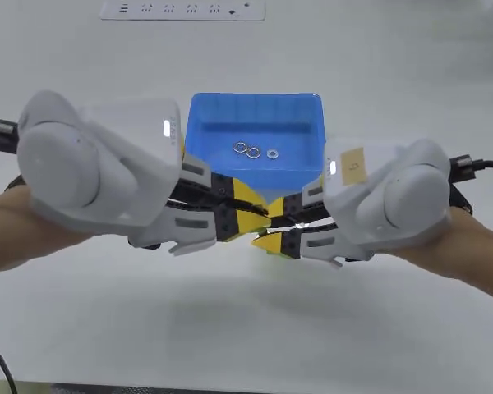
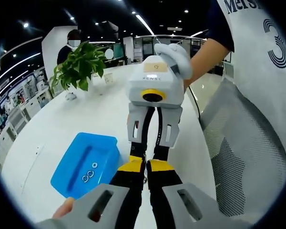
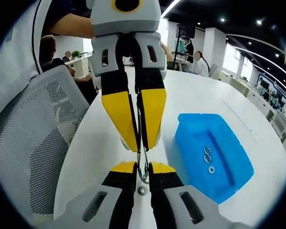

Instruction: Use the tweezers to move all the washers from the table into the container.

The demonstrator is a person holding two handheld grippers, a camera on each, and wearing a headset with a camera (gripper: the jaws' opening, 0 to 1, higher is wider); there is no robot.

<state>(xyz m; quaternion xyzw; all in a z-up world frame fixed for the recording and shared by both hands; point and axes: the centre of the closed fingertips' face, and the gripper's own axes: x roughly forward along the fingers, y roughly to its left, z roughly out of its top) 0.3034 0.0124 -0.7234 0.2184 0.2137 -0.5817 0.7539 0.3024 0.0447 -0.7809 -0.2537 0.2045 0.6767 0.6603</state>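
left gripper (image 3: pixel 141 143): meeting the right one nose to nose; its yellow jaws are pressing together on the tweezers (image 3: pixel 139 138).
right gripper (image 3: pixel 143 169): its jaws are standing close on either side of the tweezers' rounded end; whether they are pinching it cannot be told.
tweezers: running in line between both pairs of jaws, above the table (image 1: pixel 246 328).
loose washer (image 3: pixel 142 190): lying flat on the table, showing between the right gripper's jaws in the right gripper view.
container (image 1: pixel 300 115): blue, open-topped, sitting on the table just beyond the grippers.
three washers (image 1: pixel 253 151): lying close together on the container's floor.
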